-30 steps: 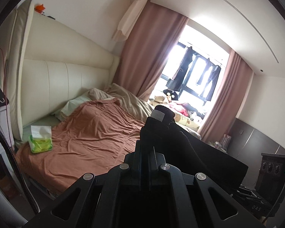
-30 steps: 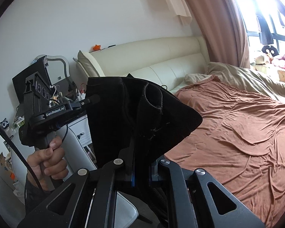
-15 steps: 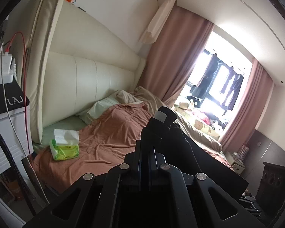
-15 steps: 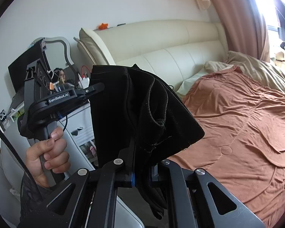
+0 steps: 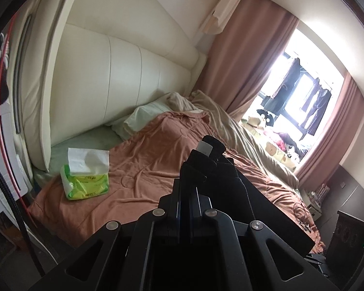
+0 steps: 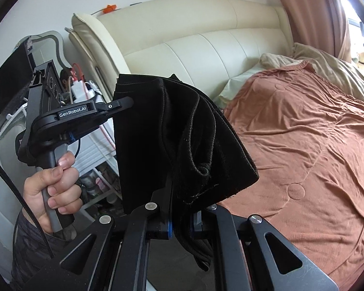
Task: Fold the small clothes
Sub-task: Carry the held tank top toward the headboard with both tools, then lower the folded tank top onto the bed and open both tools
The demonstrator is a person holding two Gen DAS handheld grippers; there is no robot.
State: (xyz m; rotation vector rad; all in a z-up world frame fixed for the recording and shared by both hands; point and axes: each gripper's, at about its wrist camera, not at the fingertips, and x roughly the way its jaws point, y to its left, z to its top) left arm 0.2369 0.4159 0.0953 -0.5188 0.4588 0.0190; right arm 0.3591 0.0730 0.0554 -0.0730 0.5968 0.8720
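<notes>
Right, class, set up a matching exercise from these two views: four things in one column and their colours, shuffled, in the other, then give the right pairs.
Things:
1. cloth
2. blanket
3. tissue pack
4. headboard

Colours:
A. cream
B. green
C. black
D. rust brown

Pairs: 1-C, 2-D, 3-B, 4-A.

The cloth hangs in the air, gripped by both the left gripper and the right gripper; the tissue pack lies on the blanket.
</notes>
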